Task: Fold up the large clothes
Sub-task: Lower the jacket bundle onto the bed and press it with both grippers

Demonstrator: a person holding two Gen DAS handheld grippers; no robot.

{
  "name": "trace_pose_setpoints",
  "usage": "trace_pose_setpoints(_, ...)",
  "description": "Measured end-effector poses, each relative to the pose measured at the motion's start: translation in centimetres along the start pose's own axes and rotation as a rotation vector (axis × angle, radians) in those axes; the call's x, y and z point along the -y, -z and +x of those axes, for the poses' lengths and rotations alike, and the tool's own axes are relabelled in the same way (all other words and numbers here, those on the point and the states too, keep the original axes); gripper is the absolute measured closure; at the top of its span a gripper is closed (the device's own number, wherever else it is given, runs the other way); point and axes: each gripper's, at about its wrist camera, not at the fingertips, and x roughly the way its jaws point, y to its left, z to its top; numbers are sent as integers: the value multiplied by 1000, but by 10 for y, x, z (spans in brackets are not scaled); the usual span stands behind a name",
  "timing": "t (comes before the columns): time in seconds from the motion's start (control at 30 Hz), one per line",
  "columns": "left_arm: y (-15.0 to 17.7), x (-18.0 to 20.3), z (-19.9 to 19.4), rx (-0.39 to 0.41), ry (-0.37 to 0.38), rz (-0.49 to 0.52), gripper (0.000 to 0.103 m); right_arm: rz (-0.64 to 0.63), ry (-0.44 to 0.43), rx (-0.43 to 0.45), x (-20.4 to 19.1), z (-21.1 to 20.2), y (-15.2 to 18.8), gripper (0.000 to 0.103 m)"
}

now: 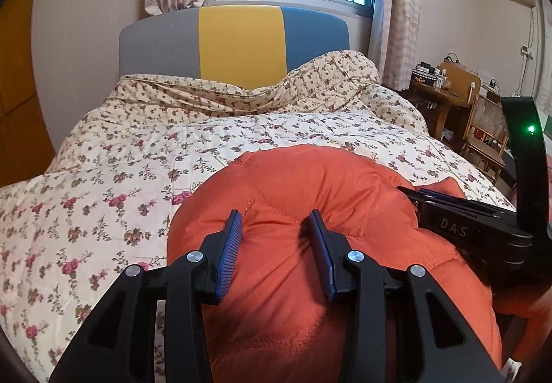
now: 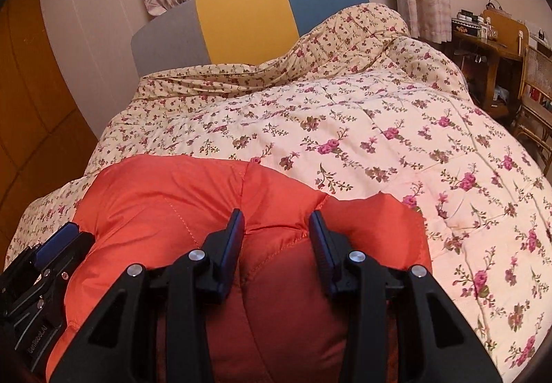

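— Where is the orange jacket [image 1: 310, 183] now, seen from the bed?

— It lies on the flowered quilt [image 1: 120, 159] of the bed, at the foot end, far from the headboard [image 1: 238, 41]. Both tools are directly over it. The left tool [image 1: 274, 221] has its two fingers spread apart, and the puffy cloth bulges up between them. I see cloth in the gap, but the fingers do not pinch it, so this tool is released.

— And the right tool?

— The right tool [image 2: 276, 221] is the same: fingers spread, the orange cloth swelling in the gap, nothing clamped. It stands just beside the left one, nearer to the wooden desk [image 2: 490, 48] side of the bed. In the left wrist view it shows lying on the jacket's edge [image 1: 445, 210].

— What kind of cloth is it?

— Smooth and a little shiny, thickly padded, with stitched quilting lines that meet in angles. The shape is a rounded heap, with soft creases. The quilt under it is cream with small pink roses, matte, also stitched in squares. The headboard is upholstered in three bands: grey, yellow, blue. The fingers [image 1: 230, 245] carry blue ribbed pads on black frames.
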Motion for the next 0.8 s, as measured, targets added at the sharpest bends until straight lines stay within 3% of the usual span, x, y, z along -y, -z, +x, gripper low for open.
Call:
trace_pose_setpoints(0.6,0,-1,8,-6,-11,12,61,39,-7,-19,7,22,9,65)
trace_pose_setpoints(0.63,-5,2,5,-28,-25,24,57,45,-5,-8,8,19,10,65)
trace_pose_setpoints(0.7,-16,4,-1,-83,-63,5,20,58,-14,26,11,11,11,63)
trace_pose_setpoints(0.73,-24,1,-5,-107,-60,-50,13,67,-25,50,13,4,13,63)
trace_pose_setpoints(0.8,-37,-4,-12,-110,11,-166,11,83,-32,83,16,-8,15,61)
